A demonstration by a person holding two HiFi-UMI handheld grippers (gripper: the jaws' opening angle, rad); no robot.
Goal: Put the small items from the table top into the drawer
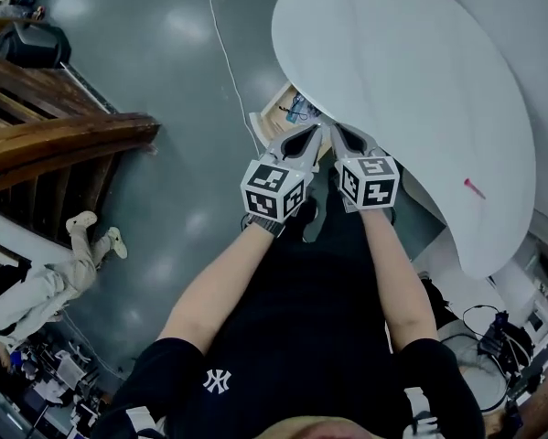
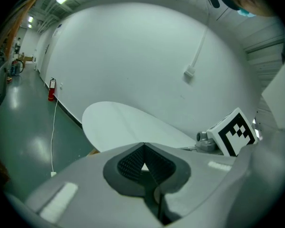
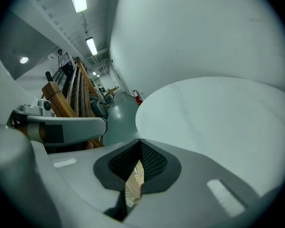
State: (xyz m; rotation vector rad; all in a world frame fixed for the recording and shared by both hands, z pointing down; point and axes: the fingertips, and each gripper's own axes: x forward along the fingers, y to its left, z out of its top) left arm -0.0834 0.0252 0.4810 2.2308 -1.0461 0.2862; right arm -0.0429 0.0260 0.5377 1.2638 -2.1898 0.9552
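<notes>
A white oval table [image 1: 411,80] fills the upper right of the head view. On its right part lies a small red item [image 1: 473,188]. Under the table's near left edge an open wooden drawer [image 1: 275,110] shows some small dark and blue items inside. My left gripper [image 1: 312,133] and right gripper [image 1: 338,132] are held side by side over the drawer at the table's edge. Both are shut with nothing between the jaws. In the left gripper view the left gripper [image 2: 144,146] points at the table [image 2: 128,122]. Below the right gripper [image 3: 140,141], drawer wood [image 3: 132,186] shows through the gap.
A wooden stair structure [image 1: 45,135] stands at the left over the grey floor. A person in light clothes [image 1: 45,286] is low on the floor at the lower left. A white cable [image 1: 223,53] runs across the floor. A red fire extinguisher [image 2: 51,89] stands by the far wall.
</notes>
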